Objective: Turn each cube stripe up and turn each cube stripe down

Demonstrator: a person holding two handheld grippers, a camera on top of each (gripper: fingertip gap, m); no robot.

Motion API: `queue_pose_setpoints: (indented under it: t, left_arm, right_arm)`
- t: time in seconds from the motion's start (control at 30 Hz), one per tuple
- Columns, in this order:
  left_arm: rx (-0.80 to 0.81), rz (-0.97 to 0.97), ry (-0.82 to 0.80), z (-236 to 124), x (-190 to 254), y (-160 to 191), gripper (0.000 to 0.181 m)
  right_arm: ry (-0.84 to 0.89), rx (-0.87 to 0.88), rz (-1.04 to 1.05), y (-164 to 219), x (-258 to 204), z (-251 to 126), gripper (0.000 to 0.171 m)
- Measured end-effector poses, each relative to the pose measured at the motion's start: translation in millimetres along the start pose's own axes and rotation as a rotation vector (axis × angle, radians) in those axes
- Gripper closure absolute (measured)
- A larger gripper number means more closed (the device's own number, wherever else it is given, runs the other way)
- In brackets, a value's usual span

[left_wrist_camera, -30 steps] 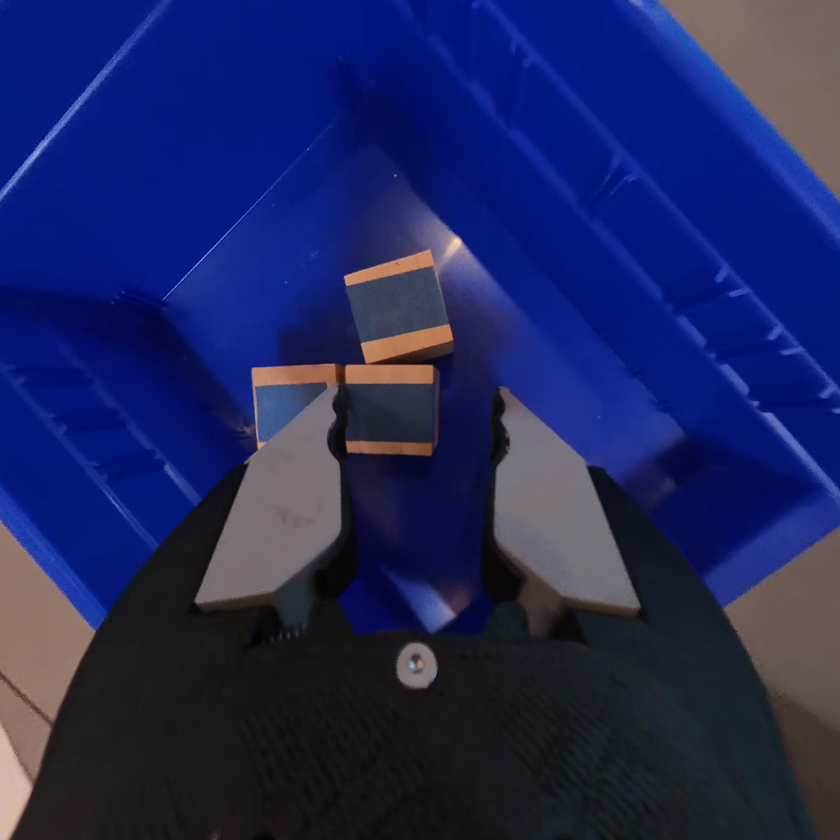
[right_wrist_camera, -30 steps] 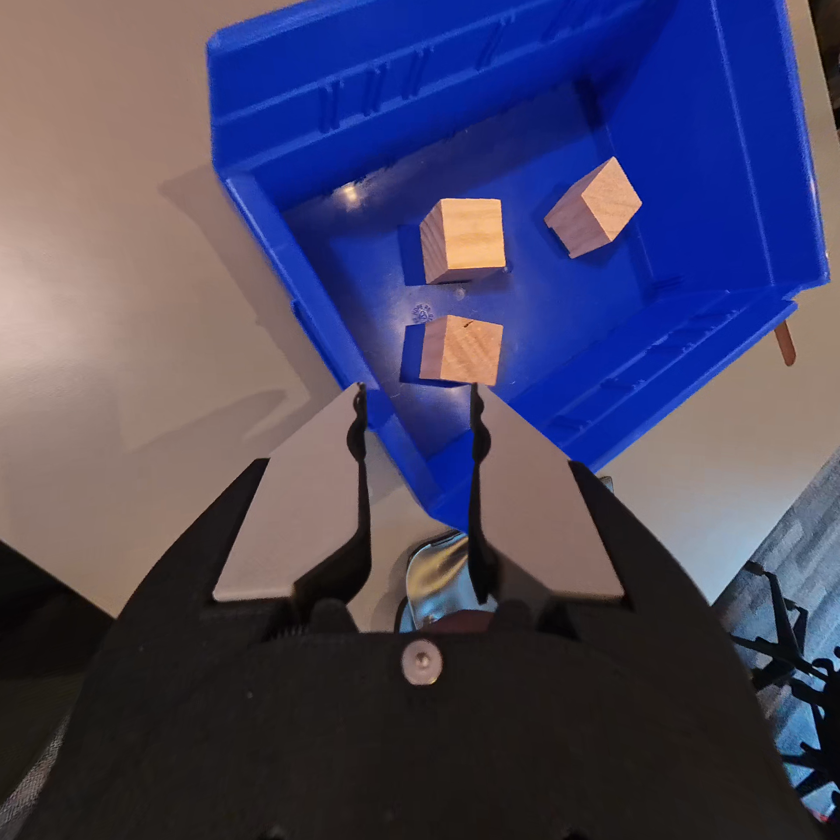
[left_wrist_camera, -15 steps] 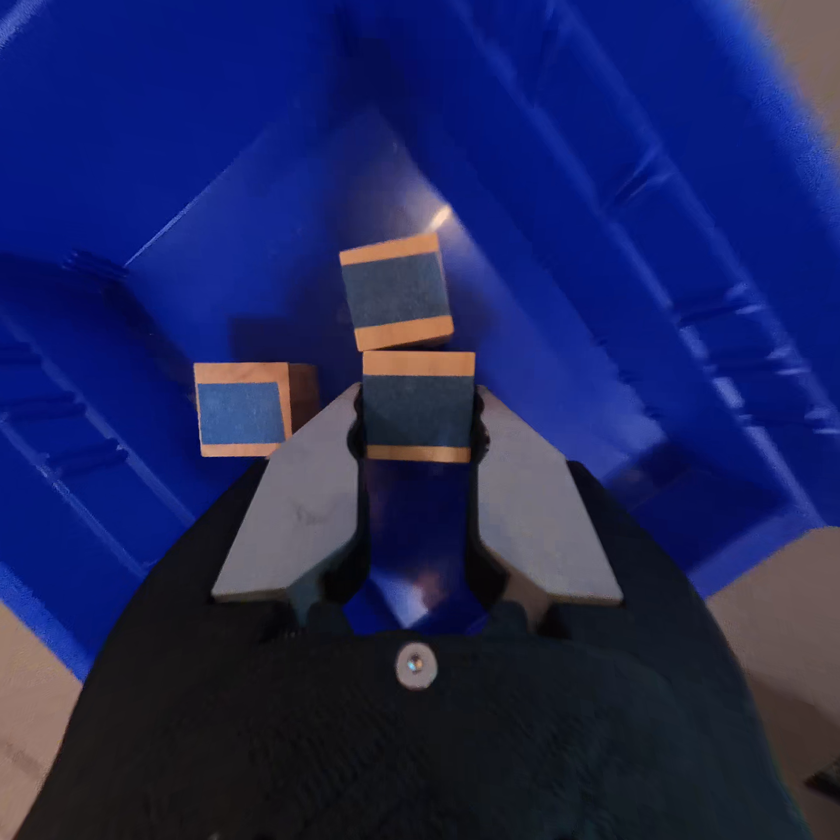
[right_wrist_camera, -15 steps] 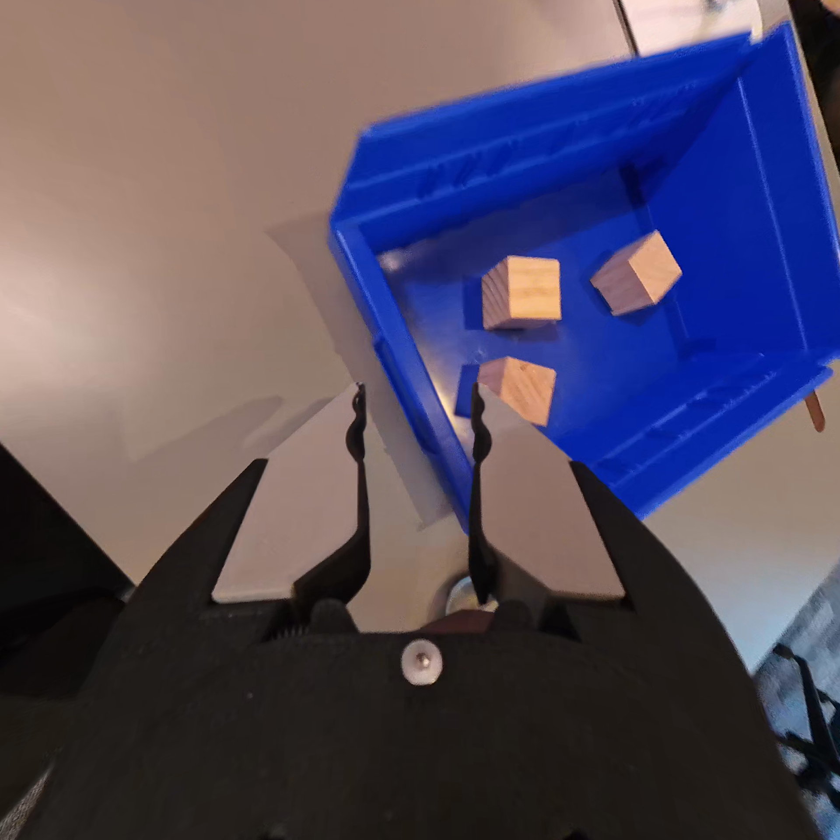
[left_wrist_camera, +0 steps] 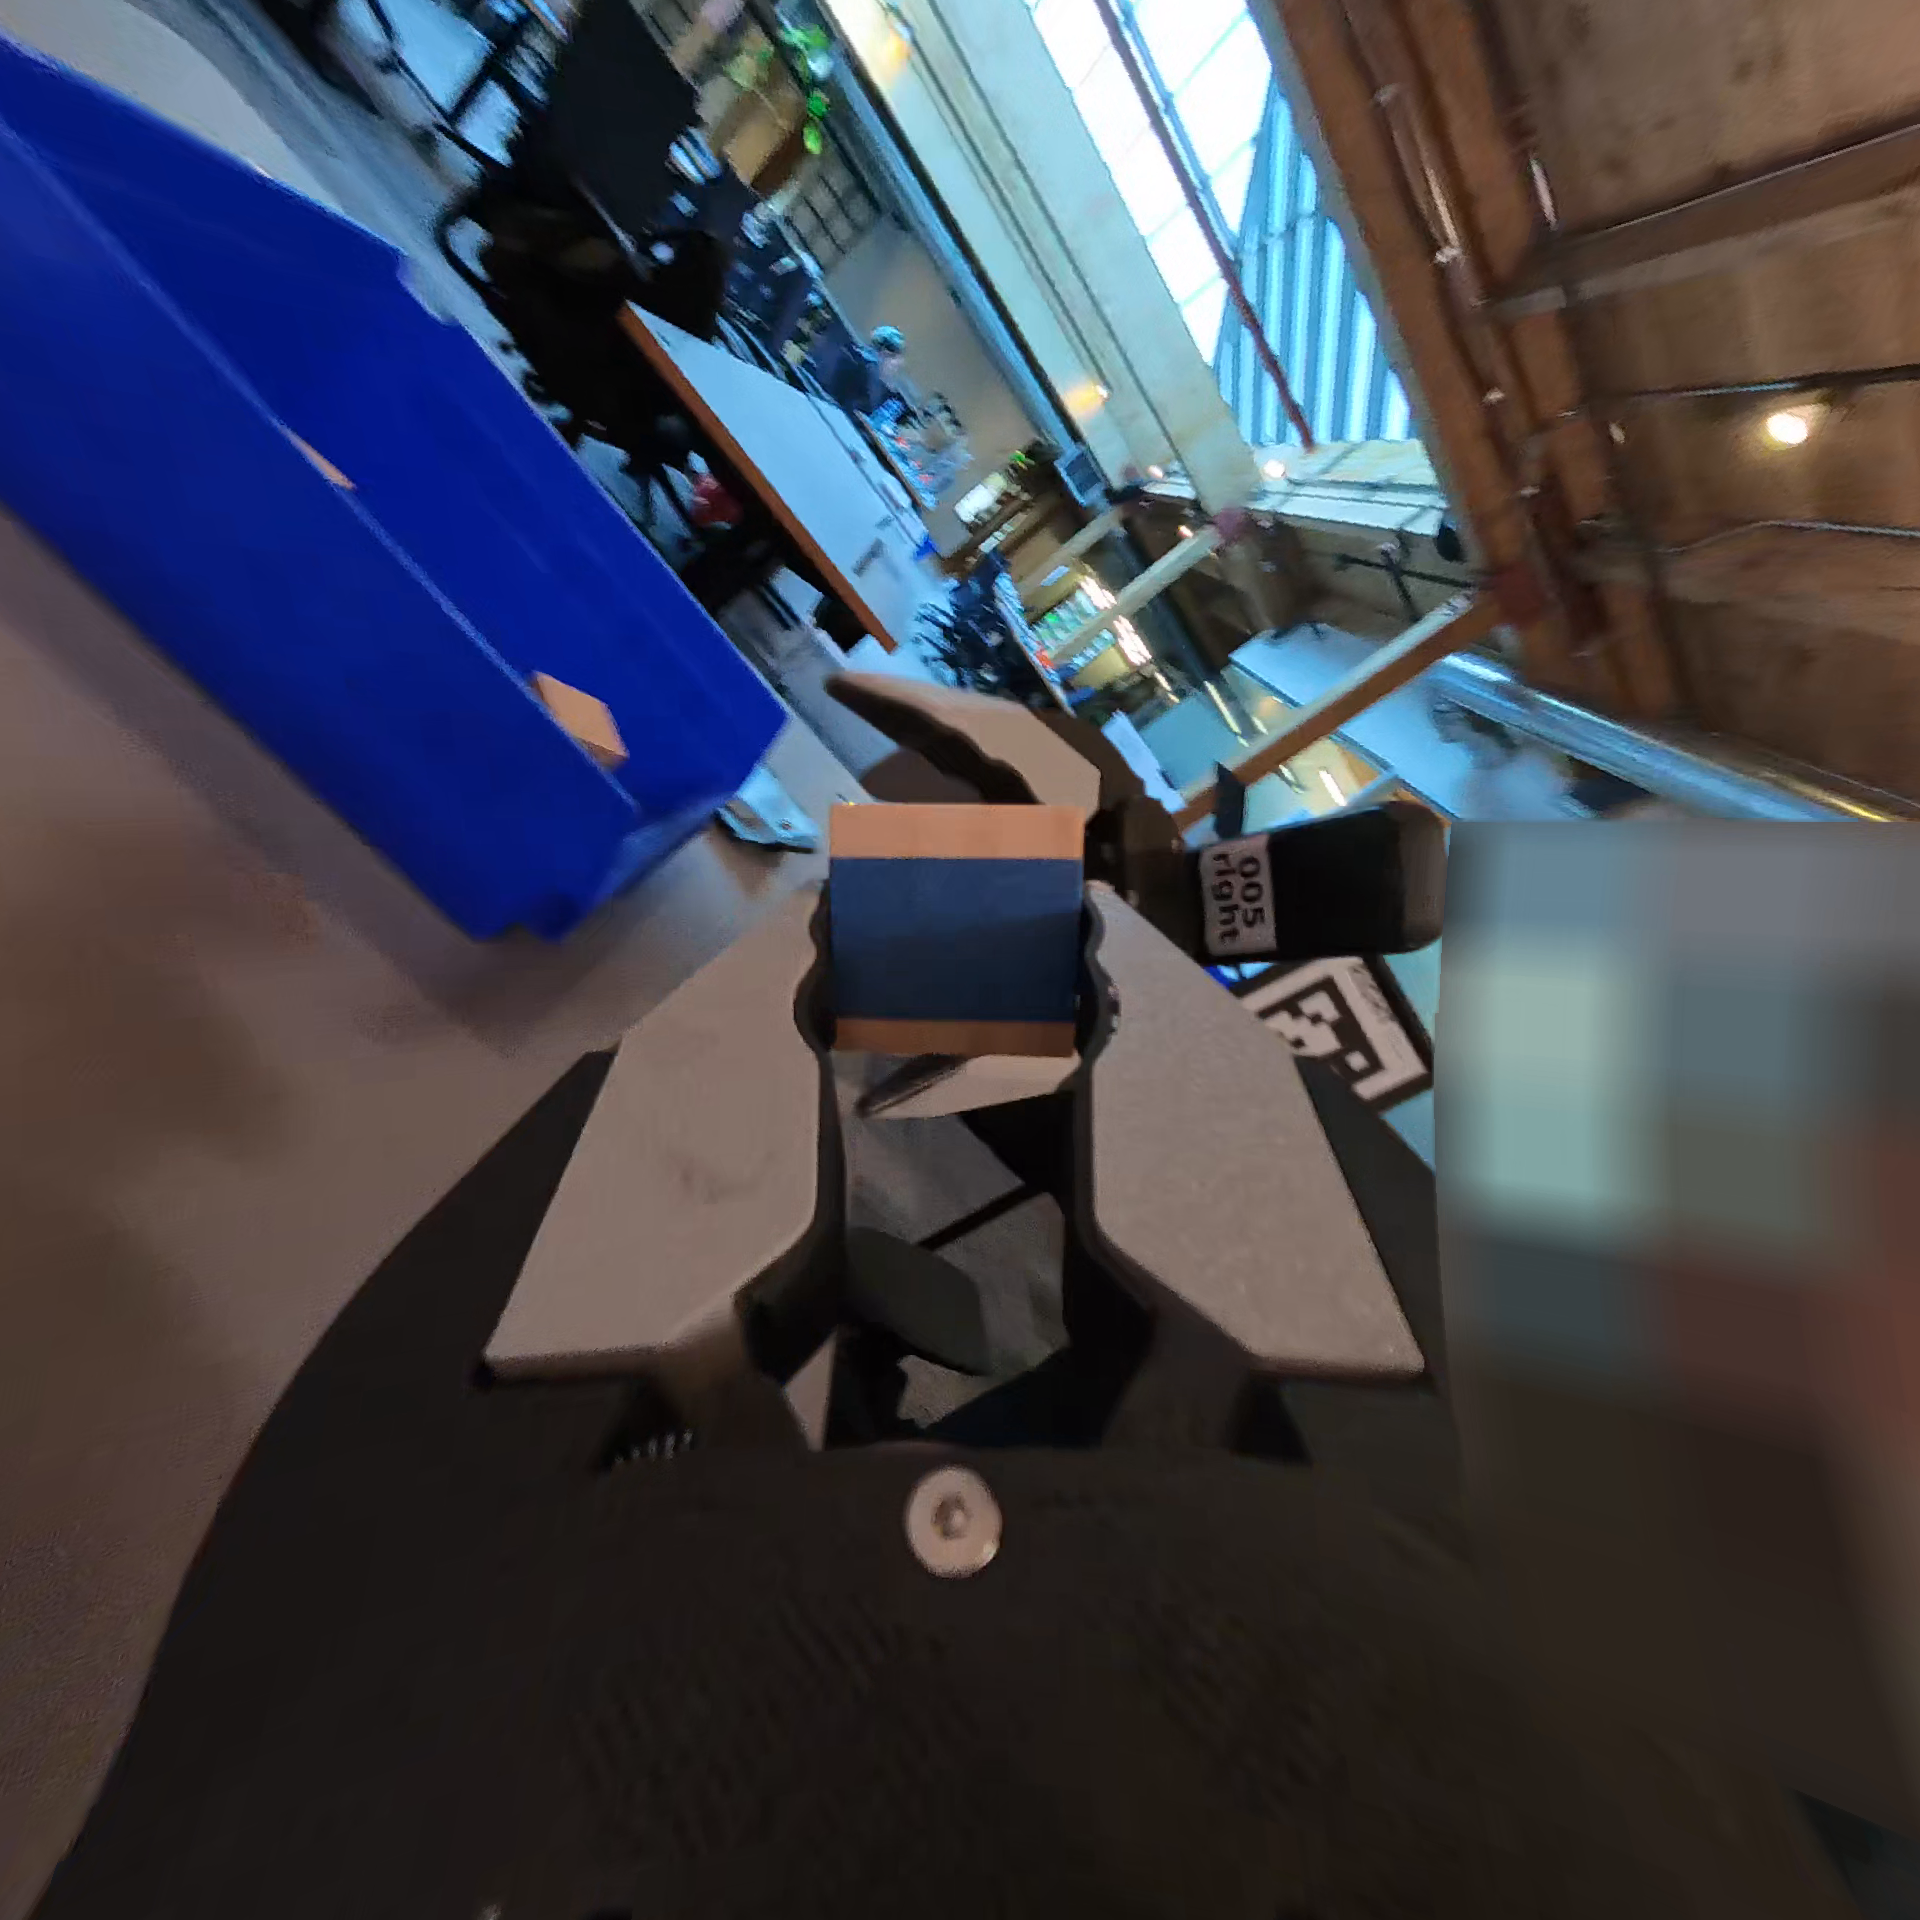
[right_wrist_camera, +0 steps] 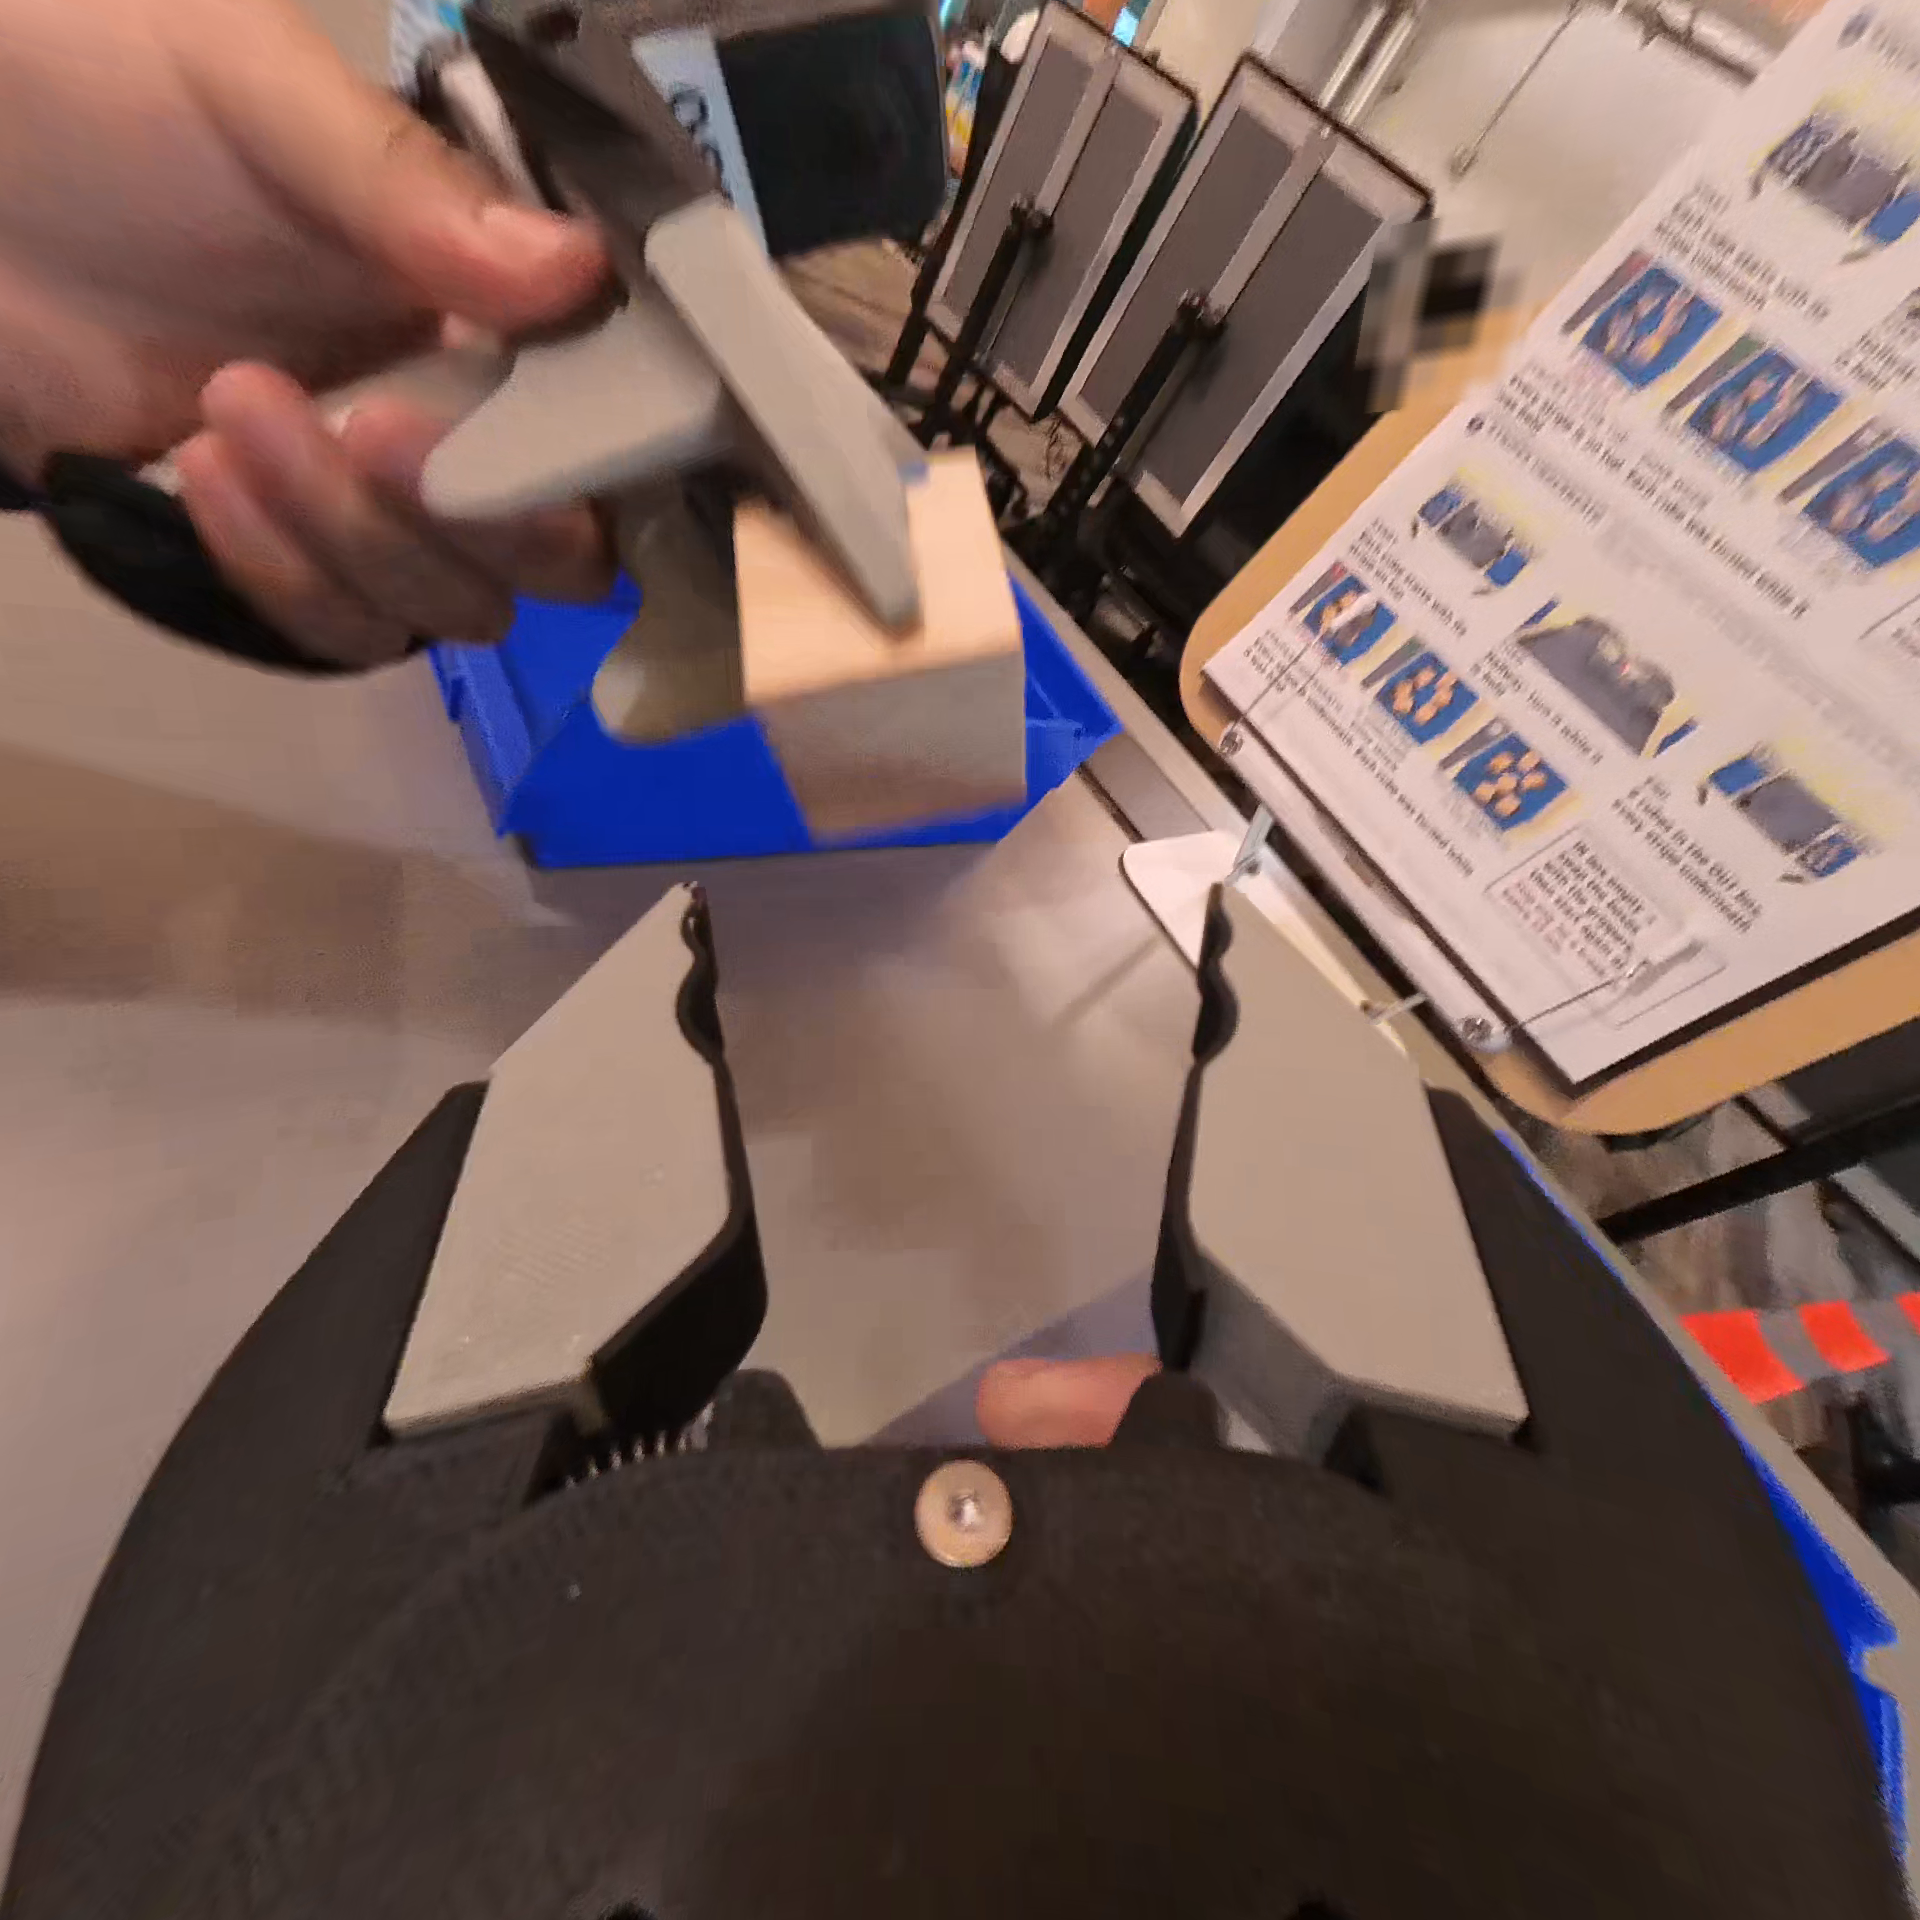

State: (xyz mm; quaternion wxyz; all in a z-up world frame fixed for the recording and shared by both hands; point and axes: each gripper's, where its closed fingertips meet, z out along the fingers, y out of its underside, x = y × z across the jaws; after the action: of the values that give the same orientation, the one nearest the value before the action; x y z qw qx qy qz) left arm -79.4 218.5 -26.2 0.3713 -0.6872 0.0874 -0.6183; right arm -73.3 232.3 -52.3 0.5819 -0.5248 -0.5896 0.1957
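My left gripper (left_wrist_camera: 956,961) clamps a striped cube (left_wrist_camera: 954,940) at frame centre; my right gripper (right_wrist_camera: 951,982) hangs spread, empty, lower centre.

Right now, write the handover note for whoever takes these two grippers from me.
Left gripper: shut on the striped cube, lifted clear of the bin, blue stripe facing its own camera.
Right gripper: open, empty, above the table, fingers pointing at the held cube.
Blue bin: on the table to the left of the held cube; the top corners of two more cubes show over its wall.
Done: one cube picked out.
Left: probably pass it to the right gripper to turn it over, set it down, then do the rest. Their stripe sides cannot be seen from here.
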Motion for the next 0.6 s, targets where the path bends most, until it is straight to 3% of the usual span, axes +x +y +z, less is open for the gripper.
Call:
queue_pose_setpoints:
  t: [0.17, 0.3, 0.47, 0.6]
  left_arm:
    - [-0.049, -0.039, 0.059, 31.0, 9.4, 27.6, 0.139]
    - [-0.1, 0.115, -0.123, 11.0, -10.8, 25.7, 0.134]
    - [-0.127, 0.342, -0.52, -64.3, -51.7, 2.8, 0.131]
    - [-0.194, 0.411, -0.775, -119.1, -87.3, -4.7, 0.128]
  right_arm:
    - [-0.055, 0.07, -0.076, -8.5, -14.7, -8.7, 0.129]
    - [-0.054, -0.104, -0.075, 23.9, 14.9, -22.8, 0.13]
    - [-0.136, -0.581, 0.057, 123.8, 85.1, -51.7, 0.129]
    - [-0.264, -0.892, 0.058, 188.4, 85.5, -60.6, 0.128]
